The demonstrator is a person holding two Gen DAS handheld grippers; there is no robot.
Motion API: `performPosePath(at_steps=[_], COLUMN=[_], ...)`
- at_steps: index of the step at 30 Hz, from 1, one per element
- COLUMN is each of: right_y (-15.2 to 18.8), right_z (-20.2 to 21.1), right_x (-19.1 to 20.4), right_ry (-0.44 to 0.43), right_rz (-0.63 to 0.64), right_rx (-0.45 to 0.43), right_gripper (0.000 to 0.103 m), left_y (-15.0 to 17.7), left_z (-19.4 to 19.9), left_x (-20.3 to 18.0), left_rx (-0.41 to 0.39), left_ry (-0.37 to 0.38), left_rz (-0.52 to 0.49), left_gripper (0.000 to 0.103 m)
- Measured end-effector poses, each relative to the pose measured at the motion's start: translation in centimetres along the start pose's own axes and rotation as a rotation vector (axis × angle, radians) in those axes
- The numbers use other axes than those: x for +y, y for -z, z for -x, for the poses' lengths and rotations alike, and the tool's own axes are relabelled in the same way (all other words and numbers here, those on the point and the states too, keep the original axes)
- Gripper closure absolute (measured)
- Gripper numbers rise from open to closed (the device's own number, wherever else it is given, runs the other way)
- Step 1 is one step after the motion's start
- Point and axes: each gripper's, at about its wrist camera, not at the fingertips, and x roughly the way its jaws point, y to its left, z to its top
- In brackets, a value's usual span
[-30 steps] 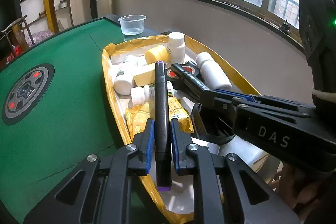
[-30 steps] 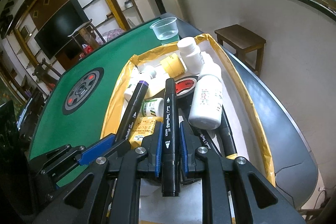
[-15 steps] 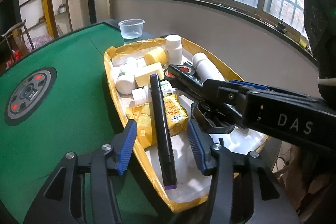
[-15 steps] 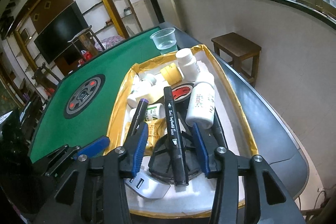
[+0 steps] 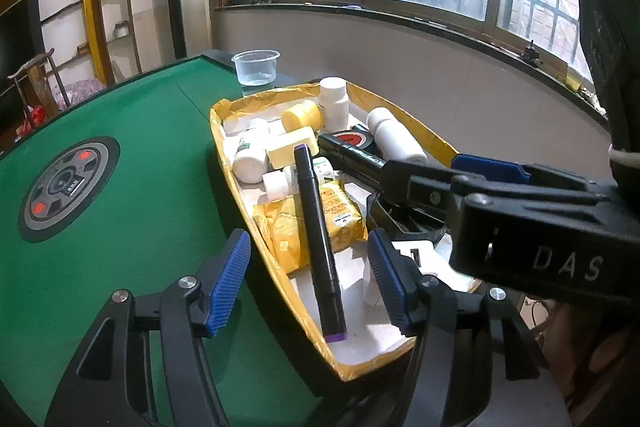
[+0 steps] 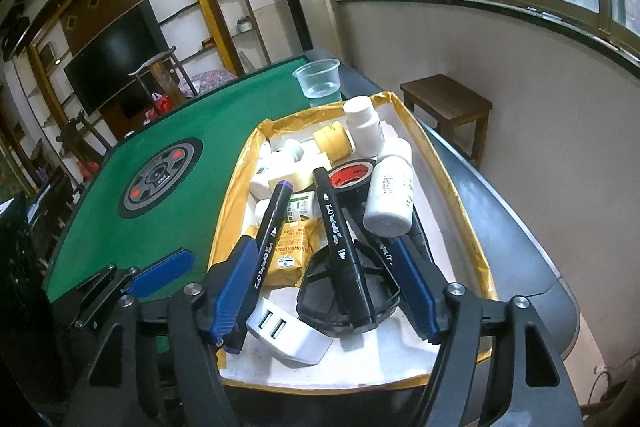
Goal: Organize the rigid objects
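A yellow-rimmed tray [image 5: 224, 143] [image 6: 468, 211] on the green table holds white bottles, a yellow jar, tape rolls, a yellow snack packet and a white charger [image 6: 288, 335]. A black marker with purple ends [image 5: 320, 247] [image 6: 272, 227] lies in the tray between the jaws of my open left gripper [image 5: 308, 279]. A second black marker [image 6: 344, 251] lies on a black plastic holder [image 6: 320, 287] between the jaws of my open right gripper [image 6: 324, 287]. Neither gripper touches its marker.
A clear plastic cup [image 5: 256, 67] [image 6: 318, 79] stands behind the tray. The green felt table [image 5: 120, 187] has a round control panel [image 5: 68, 187] at its centre. A wooden stool [image 6: 444, 103] stands by the wall to the right.
Both grippers have opened and let go of their markers, which now lie in the tray. Both grippers have pulled back and up from the tray.
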Motion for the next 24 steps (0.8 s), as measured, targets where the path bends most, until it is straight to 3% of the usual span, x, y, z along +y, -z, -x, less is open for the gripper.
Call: performPosePath(at_steps=[7,10,15,19,22,24], right_y=[0.4,0.7,1.9,2.4,2.9,3.2], right_z=[1.7,2.6,3.6,3.6,3.9,4.0], right_x=[0.7,0.9,0.8,1.0,1.1,1.1], right_ry=[0.019,0.034,0.078,0.115,0.116,0.109], right_rz=[-0.006,-0.019,-0.068,-0.076,-0.077,-0.087], right_rx=[-0.087,-0.148,-0.24,-0.256,-0.263,-0.268], right_gripper=[0.037,0.024,0.021,0.021,0.021,0.021], left_y=[0.7,1.3,2.3,2.8,2.9,3.0], left_z=[1.0,1.3,1.5,1.8,2.2,1.9], left_x=[0.8,1.2,2.4,3.6,4.4,3.9], left_rx=[-0.031,-0.049,-0.067,-0.093,-0.102,-0.058], left_ry=[0.006,0.002,-0.01,-0.049,-0.072,-0.091], left_rz=[0.012,0.024,0.065,0.115,0.139,0.07], left_gripper=[0.043,0.043,0.042,0.022,0.022,0.022])
